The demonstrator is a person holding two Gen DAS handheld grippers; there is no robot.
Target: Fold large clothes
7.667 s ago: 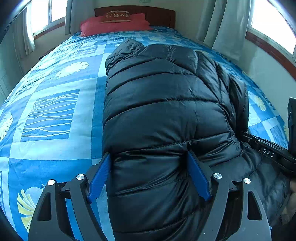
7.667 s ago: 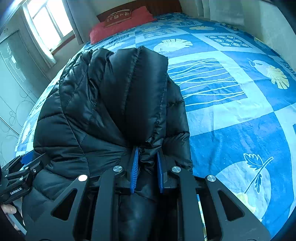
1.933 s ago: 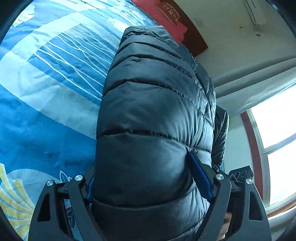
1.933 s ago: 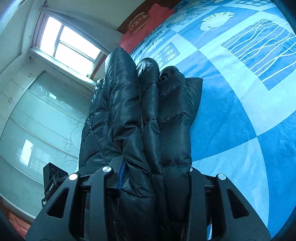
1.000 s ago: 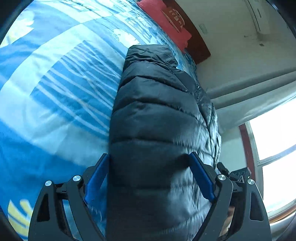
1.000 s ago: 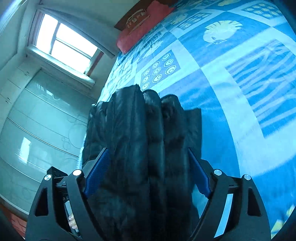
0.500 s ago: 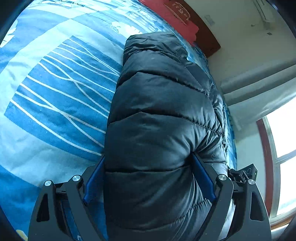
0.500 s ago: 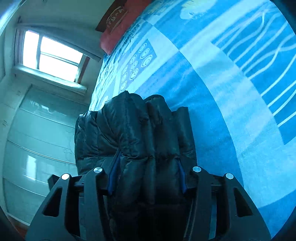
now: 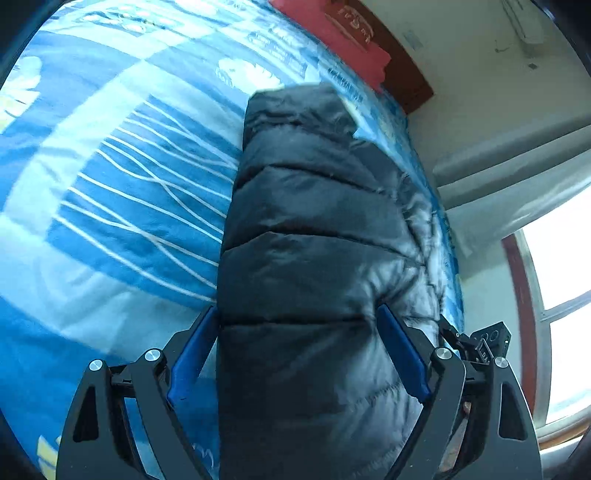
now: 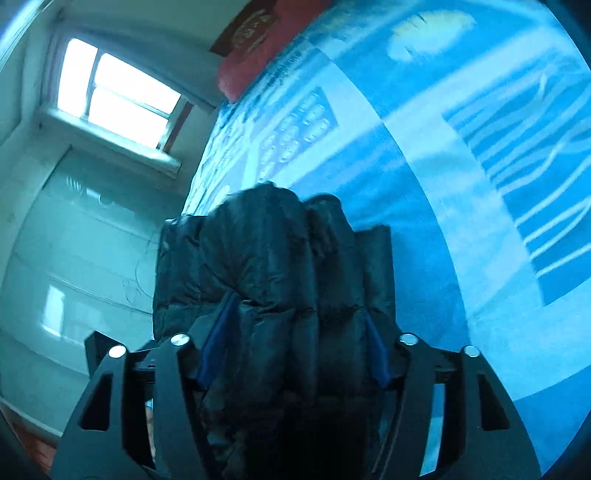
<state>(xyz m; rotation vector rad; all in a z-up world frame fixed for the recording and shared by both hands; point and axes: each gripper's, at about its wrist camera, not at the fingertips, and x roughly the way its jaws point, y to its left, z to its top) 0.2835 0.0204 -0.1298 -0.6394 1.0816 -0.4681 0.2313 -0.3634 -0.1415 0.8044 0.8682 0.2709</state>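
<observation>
A black puffer jacket (image 9: 314,221) lies folded into a thick bundle on the blue patterned bedspread (image 9: 110,184). My left gripper (image 9: 295,310) straddles its near end with jaws wide, both blue pads against the padding. In the right wrist view the same jacket (image 10: 266,240) shows as stacked folds, and my right gripper (image 10: 297,310) holds the near end. Its jaws are opening, with the blue pads still sunk into the folds. The right gripper's body (image 9: 487,343) peeks in at the left view's right edge. Both views are motion-blurred.
A red pillow (image 9: 332,29) and a dark wooden headboard (image 9: 406,74) sit at the far end of the bed. A bright window (image 9: 554,258) is on one side, another window (image 10: 110,96) above pale glass doors (image 10: 74,258) on the other. The bedspread (image 10: 443,184) stretches beside the jacket.
The right jaws closed in on the jacket's folds from a wide stance, then widened a little. Both views have shifted slightly and blurred. The left grip looks unchanged.
</observation>
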